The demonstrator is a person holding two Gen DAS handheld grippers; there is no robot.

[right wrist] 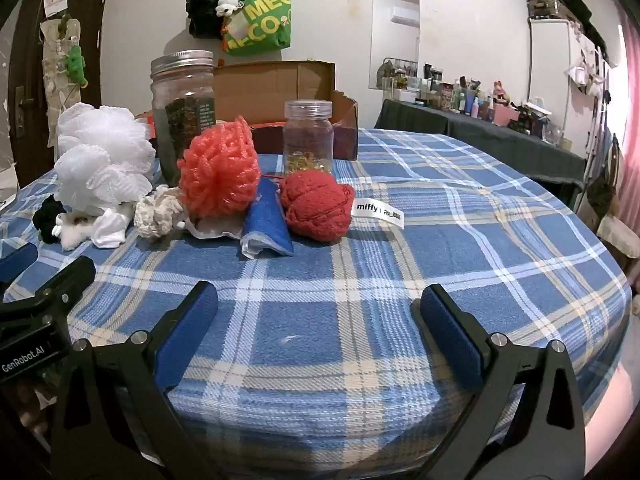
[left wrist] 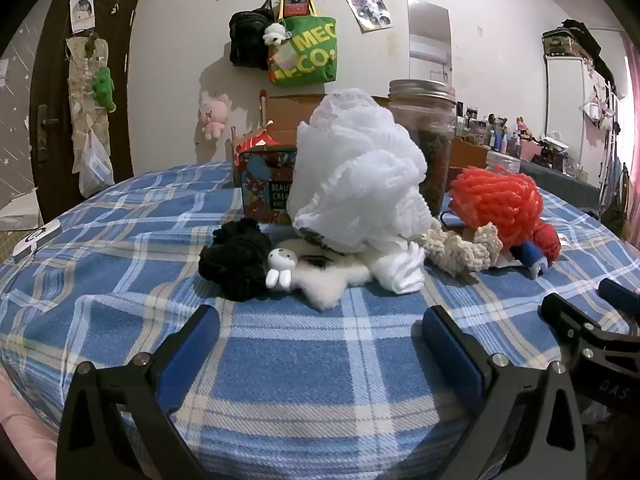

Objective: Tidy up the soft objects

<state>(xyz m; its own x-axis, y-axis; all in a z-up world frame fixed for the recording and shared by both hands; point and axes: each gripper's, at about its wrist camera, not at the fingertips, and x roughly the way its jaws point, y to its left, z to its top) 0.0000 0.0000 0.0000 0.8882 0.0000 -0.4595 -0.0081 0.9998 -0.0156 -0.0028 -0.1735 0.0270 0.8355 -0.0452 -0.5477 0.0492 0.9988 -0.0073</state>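
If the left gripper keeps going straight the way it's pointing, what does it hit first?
Probably bare plaid blanket first, since the open left gripper tilts downward; the fluffy white piece lies just beyond.

A fluffy white mesh bath pouf (left wrist: 356,176) stands piled ahead of the left jaws, a black knitted scrunchie (left wrist: 236,260) beside it. A coral mesh pouf (right wrist: 220,168) and red knitted ball (right wrist: 318,206) lie touching, ahead of the right jaws.

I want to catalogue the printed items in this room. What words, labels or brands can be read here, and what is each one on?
"miffy" on the white tag lying on the plaid blanket; its second mark is blurred.
"MEC" over "ECO", partly cut off, on the green tote bag.
"BEAU" over "CREA", partly hidden, on the patterned box.
"GenRobot.AI" on the left gripper body.
"DAS" on the right gripper body.
Wall posters and jar label: too small.
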